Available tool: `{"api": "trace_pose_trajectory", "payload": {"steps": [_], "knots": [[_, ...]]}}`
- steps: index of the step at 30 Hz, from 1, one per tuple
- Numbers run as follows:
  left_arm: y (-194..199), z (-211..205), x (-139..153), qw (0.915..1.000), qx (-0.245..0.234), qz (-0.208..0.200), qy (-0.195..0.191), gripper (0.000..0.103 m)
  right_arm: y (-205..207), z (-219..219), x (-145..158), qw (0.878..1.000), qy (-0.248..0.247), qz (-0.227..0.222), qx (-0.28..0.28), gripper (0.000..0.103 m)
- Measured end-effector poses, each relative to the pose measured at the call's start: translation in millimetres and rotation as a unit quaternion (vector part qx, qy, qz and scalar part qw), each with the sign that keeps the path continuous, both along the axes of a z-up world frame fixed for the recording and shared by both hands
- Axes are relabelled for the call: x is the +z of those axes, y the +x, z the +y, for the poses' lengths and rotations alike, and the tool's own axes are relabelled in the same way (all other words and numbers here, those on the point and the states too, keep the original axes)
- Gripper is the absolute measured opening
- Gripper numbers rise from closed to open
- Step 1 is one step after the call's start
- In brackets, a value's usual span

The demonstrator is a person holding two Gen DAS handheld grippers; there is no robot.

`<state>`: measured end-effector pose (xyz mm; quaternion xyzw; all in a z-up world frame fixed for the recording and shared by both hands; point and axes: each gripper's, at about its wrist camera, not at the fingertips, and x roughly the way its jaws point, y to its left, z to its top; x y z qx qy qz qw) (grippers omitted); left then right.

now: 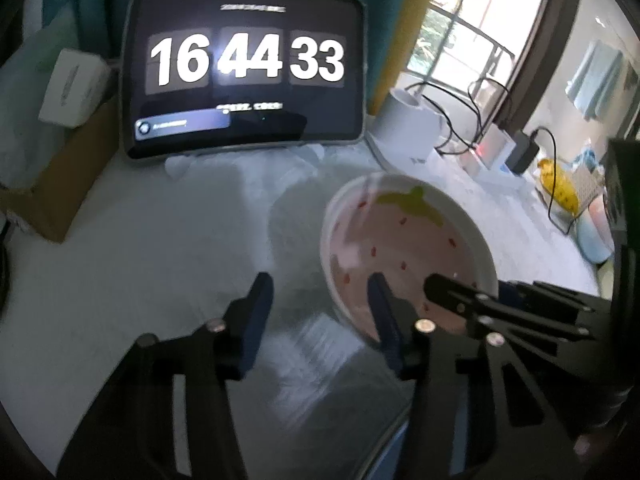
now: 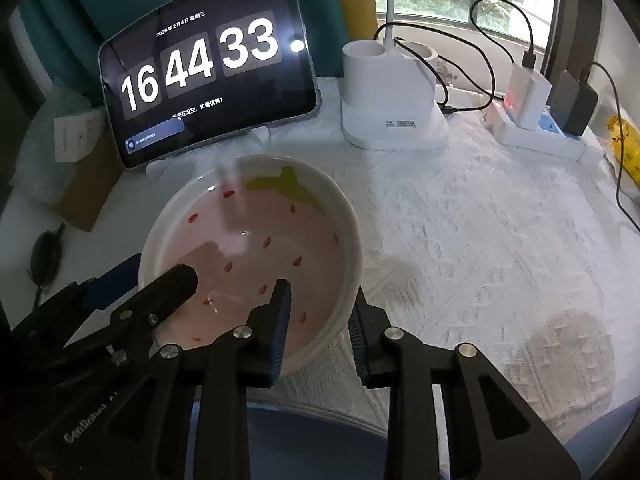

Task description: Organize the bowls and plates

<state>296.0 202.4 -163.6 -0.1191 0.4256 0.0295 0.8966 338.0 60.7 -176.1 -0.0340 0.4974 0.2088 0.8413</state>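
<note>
Two grippers: both at one bowl, from opposite sides, on a table draped in a white towel (image 2: 460,220).
Far left: cardboard box (image 2: 88,184) with a small white carton (image 2: 72,136) on top, just beside the tablet.
Tablet (image 2: 208,72): propped upright at the back, showing a flip clock in large white digits.
Left gripper (image 1: 319,282): fingers fairly wide apart, astride the bowl's left rim; one finger over the pink inside, the other outside and clear of the wall, above the towel. Nothing pressed between the pads.
Bowl (image 2: 280,216): white outside, pink inside, with red seed marks and a green leaf like a strawberry; in front of the tablet, left of the table's middle, leaning a little toward the right gripper. Whether fully seated on the towel: hard to tell, since the near edge is hidden behind the fingers.
Right gripper (image 2: 320,296): fingers narrow, astride the near right rim; blue pad of one inside the bowl, the other against the outer wall, seemingly pinching the wall between them.
White lamp base (image 2: 384,92): at the back, right of the tablet, with a black cable trailing off it.
Power strip (image 2: 540,136): further right, near the window, carrying a white charger and a black one.
Far right: yellow bag (image 2: 622,140) at the table's edge.
</note>
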Motion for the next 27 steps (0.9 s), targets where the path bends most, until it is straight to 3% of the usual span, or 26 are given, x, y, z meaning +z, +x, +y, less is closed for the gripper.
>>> {"api": "trace_pose_trajectory", "payload": {"steps": [8,12,27], "knots": [[0.0,-12.4,-3.8,0.9995,-0.026,0.006,0.017,0.031,1.6,1.4,-1.8,1.000,0.012,0.004,-0.005,0.016],[-0.9,-10.6,-2.1,0.9996,-0.021,0.004,0.016,0.026,-2.0,0.0,-0.9,1.000,0.010,-0.001,-0.007,0.015],[-20.9,-22.2,32.5,0.9990,-0.023,-0.029,0.026,0.026,-24.4,-12.1,27.6,0.999,0.030,-0.029,-0.015,0.015]]}}
